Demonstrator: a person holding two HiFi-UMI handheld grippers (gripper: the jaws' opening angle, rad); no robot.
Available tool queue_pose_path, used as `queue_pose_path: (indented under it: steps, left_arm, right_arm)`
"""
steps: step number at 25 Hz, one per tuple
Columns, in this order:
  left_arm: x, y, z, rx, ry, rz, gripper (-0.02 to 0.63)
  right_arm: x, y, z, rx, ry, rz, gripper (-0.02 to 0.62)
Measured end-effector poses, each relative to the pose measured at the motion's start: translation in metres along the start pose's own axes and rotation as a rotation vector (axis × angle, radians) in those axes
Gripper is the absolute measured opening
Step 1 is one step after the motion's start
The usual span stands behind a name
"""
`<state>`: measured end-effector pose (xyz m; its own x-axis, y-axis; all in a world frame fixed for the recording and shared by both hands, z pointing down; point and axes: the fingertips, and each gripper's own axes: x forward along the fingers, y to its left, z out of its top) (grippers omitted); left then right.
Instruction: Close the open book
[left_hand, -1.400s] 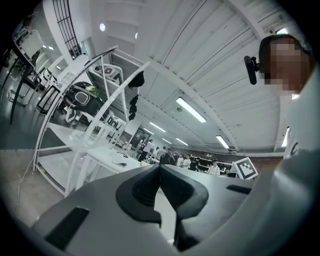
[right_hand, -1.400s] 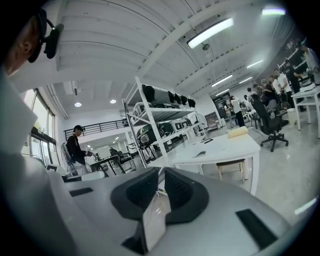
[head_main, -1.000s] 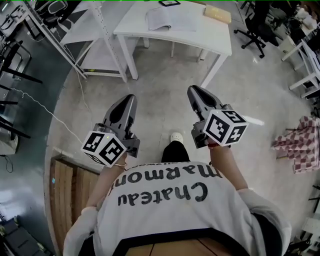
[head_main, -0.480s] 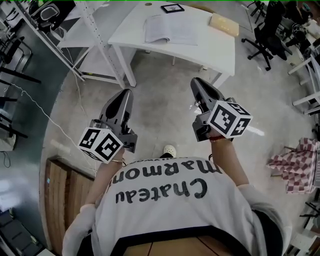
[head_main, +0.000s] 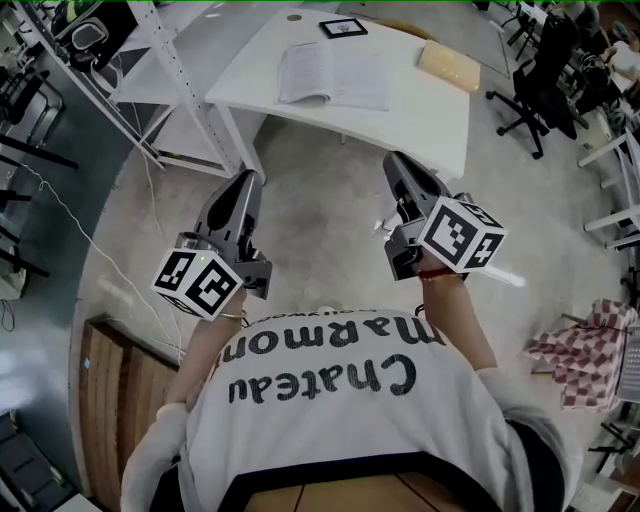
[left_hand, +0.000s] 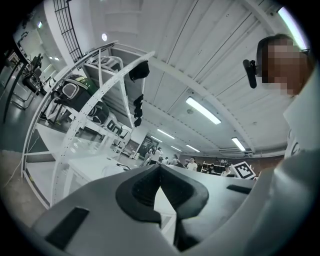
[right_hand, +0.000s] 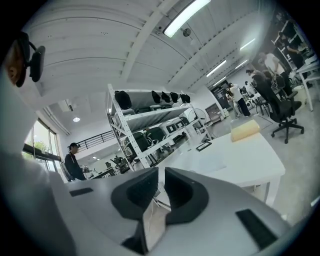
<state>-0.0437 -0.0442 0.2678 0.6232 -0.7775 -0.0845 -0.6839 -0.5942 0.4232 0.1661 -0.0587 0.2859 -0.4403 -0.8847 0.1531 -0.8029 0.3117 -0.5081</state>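
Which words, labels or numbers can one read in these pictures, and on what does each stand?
"Chateau Marmon": on the person's white shirt, upside down in the head view; the end of the second word is hidden at a fold.
Open book on the white table: print too small to read.
Marker cubes: square patterns only, no words.

Open floor up to the table's near edge
Bare floor (head_main: 330, 215) leads to the white table (head_main: 440, 125). A shelf rack (head_main: 170, 70) crowds its left side, and an office chair (head_main: 545, 85) stands to its right. An open book (head_main: 333, 77) occupies the tabletop's middle.
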Motion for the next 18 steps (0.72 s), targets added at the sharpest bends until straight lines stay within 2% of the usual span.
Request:
queue_pose_path:
  steps: [10,18]
  left_arm:
    - [0.008,0.021,-0.016,-0.032,0.005,0.061,0.023]
    - [0.016,0.071,-0.021,-0.061,0.011,0.096,0.023]
  right_arm:
    - [0.026,-0.033,-0.021,0.059,0.07,0.0,0.057]
    - [0.075,-0.05,-0.056,0.075,0.164,-0.044,0.057]
